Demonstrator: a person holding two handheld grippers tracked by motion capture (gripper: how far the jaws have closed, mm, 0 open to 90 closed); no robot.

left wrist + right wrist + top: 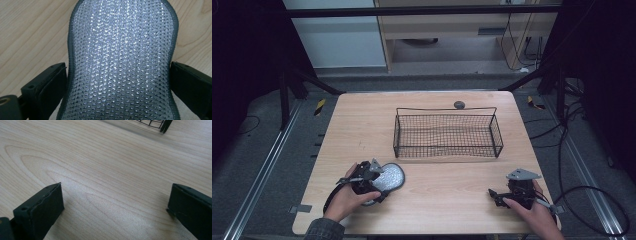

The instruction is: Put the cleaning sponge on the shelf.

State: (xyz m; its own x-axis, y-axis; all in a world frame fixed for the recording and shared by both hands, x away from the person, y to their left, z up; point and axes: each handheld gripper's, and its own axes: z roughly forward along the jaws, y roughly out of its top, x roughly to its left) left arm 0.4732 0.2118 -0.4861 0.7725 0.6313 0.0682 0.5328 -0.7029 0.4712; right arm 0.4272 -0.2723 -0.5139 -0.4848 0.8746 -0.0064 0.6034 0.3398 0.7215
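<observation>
While the left gripper (379, 184) straddles a silvery mesh insole (120, 62) at seven o'clock on the counter (447, 185), its jaws spread beside both edges, the right gripper (117, 210) rests wide open at five o'clock. A wire basket (447, 135) sits near twelve.

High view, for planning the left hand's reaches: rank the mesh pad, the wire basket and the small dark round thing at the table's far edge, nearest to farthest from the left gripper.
1. Mesh pad: between the jaws of the left gripper, near left of the table.
2. Wire basket: table's middle, forward and rightward.
3. Small dark round thing: far edge, beyond the basket.
</observation>
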